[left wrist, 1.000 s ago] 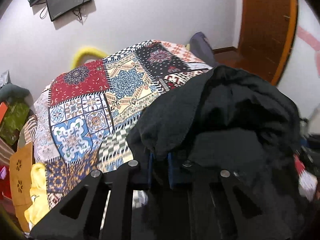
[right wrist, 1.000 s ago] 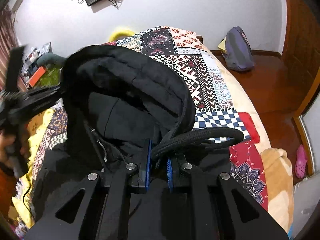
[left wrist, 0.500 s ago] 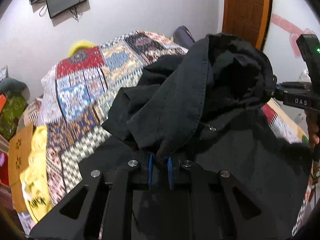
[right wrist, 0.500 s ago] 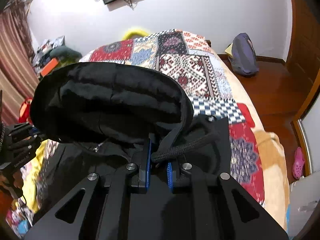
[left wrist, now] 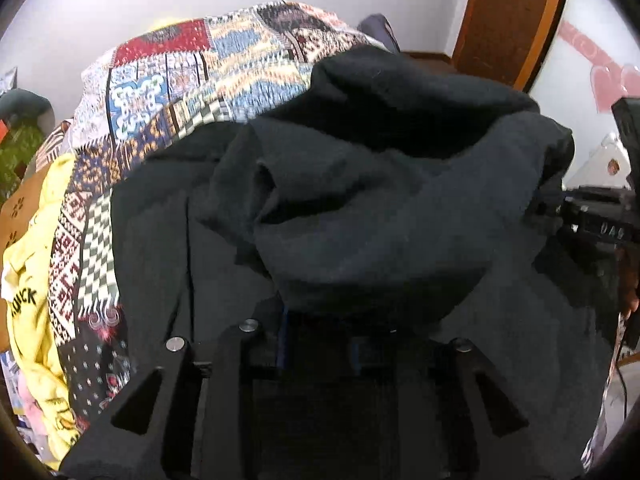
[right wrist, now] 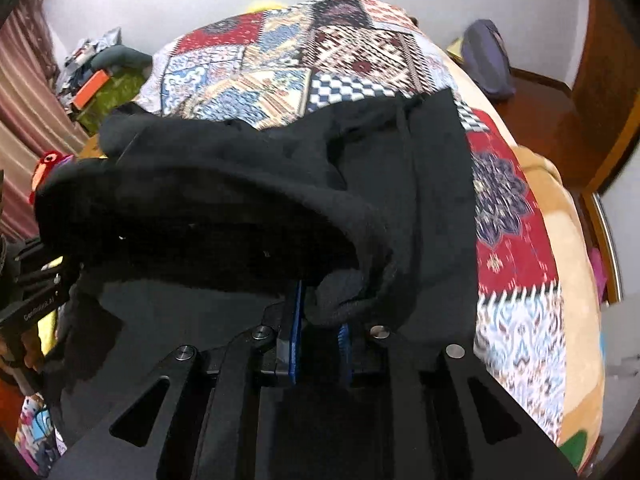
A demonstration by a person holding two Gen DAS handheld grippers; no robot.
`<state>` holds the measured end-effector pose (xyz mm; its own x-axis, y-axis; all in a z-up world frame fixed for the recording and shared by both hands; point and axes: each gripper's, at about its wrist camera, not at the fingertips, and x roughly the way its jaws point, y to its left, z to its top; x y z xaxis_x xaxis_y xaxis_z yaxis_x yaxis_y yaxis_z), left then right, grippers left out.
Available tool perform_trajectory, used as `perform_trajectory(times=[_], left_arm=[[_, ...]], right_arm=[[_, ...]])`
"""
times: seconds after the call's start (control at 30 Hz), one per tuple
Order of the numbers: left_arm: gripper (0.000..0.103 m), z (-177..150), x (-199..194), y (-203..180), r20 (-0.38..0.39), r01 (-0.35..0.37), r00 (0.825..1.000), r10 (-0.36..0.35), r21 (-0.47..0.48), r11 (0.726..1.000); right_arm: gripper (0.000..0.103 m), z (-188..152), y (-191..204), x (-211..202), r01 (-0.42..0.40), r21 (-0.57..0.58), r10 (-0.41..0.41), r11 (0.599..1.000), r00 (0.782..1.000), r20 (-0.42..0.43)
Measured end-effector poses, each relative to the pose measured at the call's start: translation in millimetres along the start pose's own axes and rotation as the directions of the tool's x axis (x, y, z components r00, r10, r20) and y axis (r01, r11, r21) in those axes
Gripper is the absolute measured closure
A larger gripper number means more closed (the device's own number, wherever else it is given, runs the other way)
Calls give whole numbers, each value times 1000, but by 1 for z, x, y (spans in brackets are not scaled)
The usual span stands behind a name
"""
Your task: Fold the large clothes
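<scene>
A large black hooded sweatshirt [left wrist: 380, 208] lies spread over the patchwork bedspread [left wrist: 192, 68]. My left gripper [left wrist: 320, 344] is shut on its hood edge, the cloth draping over the blue pads. My right gripper [right wrist: 320, 344] is shut on the other side of the hood [right wrist: 224, 208], where the thick drawstring [right wrist: 352, 308] loops past the pads. Each gripper shows in the other's view: the right one [left wrist: 592, 220] at the right edge, the left one [right wrist: 36, 304] at the left edge. The hoodie body [right wrist: 432, 184] lies flat beyond on the bedspread [right wrist: 280, 60].
A yellow garment [left wrist: 36, 280] lies on the bed's left side. A purple backpack [right wrist: 486, 60] sits on the wooden floor by the far wall. A wooden door [left wrist: 516, 12] stands at the right. Cluttered shelves [right wrist: 96, 80] are at the left.
Both grippers have come down and forward with the hood, which was held high and now sags low over the hoodie body on the bed. Both stay shut on it.
</scene>
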<state>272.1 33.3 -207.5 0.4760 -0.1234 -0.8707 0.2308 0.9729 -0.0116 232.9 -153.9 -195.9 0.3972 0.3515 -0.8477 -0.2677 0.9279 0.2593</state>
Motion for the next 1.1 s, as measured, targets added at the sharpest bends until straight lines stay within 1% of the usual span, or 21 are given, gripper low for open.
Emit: perform_trajectory(times=[0.03,0.1,0.13,0.17,0.23,0.3,0.43,0.53,0.57,0.63,0.73,0.87,0.93,1.0,1.1], left_arm=[[77,-4,-3,0,-2,-3,1000,3,10,1000],[72,-11,-12,2,4,-8,1000,8,21,1000],[67,-13,-18,4,7,-7,1000,7,25,1000],[65,-16,-25,6,14,-6,1000,6,26,1000],[63,-21,-37,11,31,-14,999,13,25,1000],[62,-25,-53,19,55,-35,998,35,11,999],[52,-21,-82,35,127,-64,990,68,-33,997],[51,-6,-95,47,183,-74,980,80,-44,996],[51,1,-101,48,209,-80,974,87,-42,996],[51,16,-108,47,240,-83,967,89,-38,996],[51,41,-113,43,278,-60,958,66,-33,998],[51,75,-109,31,306,-34,951,33,-3,999],[51,91,-101,23,307,-30,951,24,13,999],[51,102,-88,15,295,-21,955,14,23,1000],[50,111,-55,4,226,-17,974,8,36,999]], right_arm=[[82,-2,-2,-2,-2,9,2,1000,1000,-9],[73,-4,-7,-7,-5,31,7,1000,999,-45],[72,-7,-9,-11,-12,41,15,999,998,-55],[70,-8,-13,-17,-22,57,25,998,998,-55],[69,-12,-21,-27,-28,79,31,997,999,-38],[69,-15,-31,-40,-20,103,21,994,1000,-3],[69,-20,-50,-56,18,166,-24,986,999,35],[69,-11,-58,-70,20,203,-35,979,997,73],[69,-14,-57,-73,15,207,-34,978,996,84],[69,-2,-56,-83,6,209,-32,978,992,122],[69,17,-42,-89,-3,180,-28,984,985,172],[69,38,-26,-93,-31,130,2,991,976,216],[69,52,-10,-91,-49,95,25,994,972,234],[68,60,3,-85,-64,62,48,996,969,244],[63,69,20,-68,-74,20,67,997,971,228]])
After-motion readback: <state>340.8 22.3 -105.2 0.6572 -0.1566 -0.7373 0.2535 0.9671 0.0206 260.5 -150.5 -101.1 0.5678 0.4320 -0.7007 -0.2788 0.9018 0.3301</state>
